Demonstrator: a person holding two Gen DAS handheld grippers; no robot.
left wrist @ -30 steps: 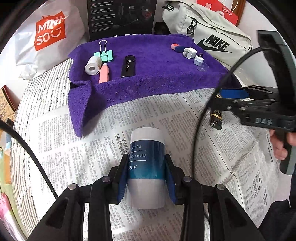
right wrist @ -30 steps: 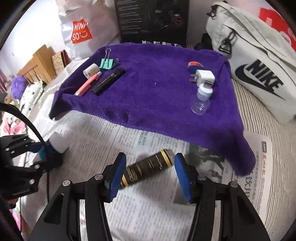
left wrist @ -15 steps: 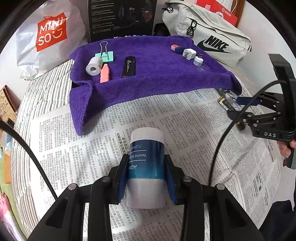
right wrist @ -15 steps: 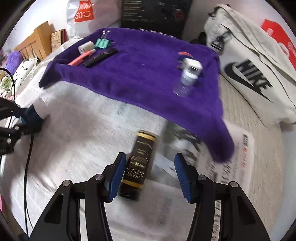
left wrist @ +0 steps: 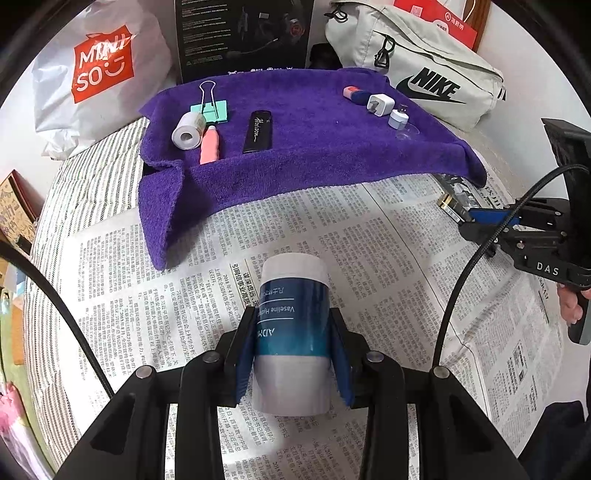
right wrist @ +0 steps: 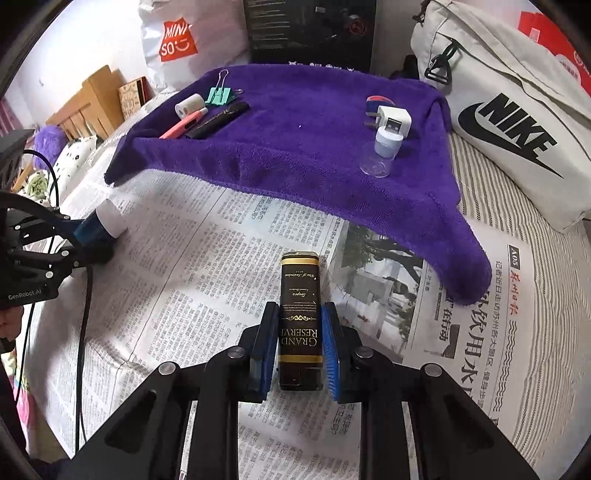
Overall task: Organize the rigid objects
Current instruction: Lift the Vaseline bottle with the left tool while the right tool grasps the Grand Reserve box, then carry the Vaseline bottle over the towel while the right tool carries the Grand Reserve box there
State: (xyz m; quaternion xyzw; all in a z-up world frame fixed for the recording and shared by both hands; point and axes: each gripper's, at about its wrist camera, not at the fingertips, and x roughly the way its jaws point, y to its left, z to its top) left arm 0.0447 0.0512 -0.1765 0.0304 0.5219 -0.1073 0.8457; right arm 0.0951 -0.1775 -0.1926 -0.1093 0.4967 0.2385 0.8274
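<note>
My left gripper [left wrist: 291, 350] is shut on a white and blue Vaseline jar [left wrist: 293, 325], held lengthwise over the newspaper [left wrist: 388, 266]. My right gripper [right wrist: 295, 350] is shut on a black and gold Grand Reserve box [right wrist: 298, 314] that lies on the newspaper [right wrist: 184, 295]. A purple towel [left wrist: 314, 147] lies beyond and carries a tape roll [left wrist: 188, 131], a pink pen [left wrist: 209, 146], a green binder clip [left wrist: 210, 109], a black case [left wrist: 257, 131], a white charger [left wrist: 380, 104] and a small bottle [left wrist: 399, 120].
A Minisо bag [left wrist: 99, 74], a black carton [left wrist: 243, 33] and a grey Nike bag [left wrist: 424, 74] stand behind the towel. The right gripper's body [left wrist: 535, 243] shows at the right edge of the left wrist view, with a cable [left wrist: 458, 280].
My right gripper has swung round in line with the black and gold box and closed on it. My left gripper has stayed still with the jar.
</note>
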